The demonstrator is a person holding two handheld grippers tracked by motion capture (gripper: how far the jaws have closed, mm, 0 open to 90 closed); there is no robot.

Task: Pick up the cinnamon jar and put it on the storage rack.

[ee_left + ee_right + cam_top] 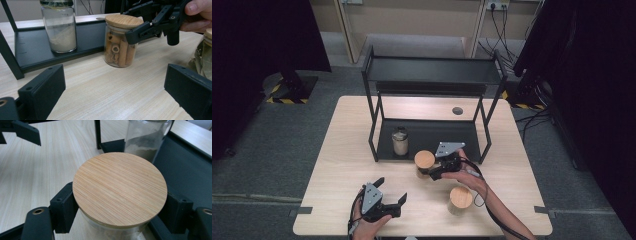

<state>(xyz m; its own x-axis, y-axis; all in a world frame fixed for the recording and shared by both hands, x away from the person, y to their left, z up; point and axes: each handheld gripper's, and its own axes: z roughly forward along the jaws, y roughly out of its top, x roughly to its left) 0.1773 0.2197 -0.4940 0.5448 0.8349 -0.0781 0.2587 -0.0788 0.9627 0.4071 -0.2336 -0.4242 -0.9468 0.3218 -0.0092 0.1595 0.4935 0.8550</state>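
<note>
- The jar of cinnamon sticks [424, 164] is seen standing on the desk [337, 165], just in front of the near edge of the black rack's lower shelf [432, 135], with its bamboo lid [120, 188] on.
- The right tool [438, 171] is closed on this jar just under the lid, one jaw pressed to each side of the glass.
- The left tool [393, 196] is held wide, with nothing between its jaws, at the near left of the desk.
- A jar of pale powder [400, 141] is already standing at the left of the lower shelf.
- A jar of dried leaves [460, 200] is left on the near right of the desk, untouched.
- The work is judged to be early to midway: one jar shelved, one gripped but not yet lifted, one waiting.
</note>
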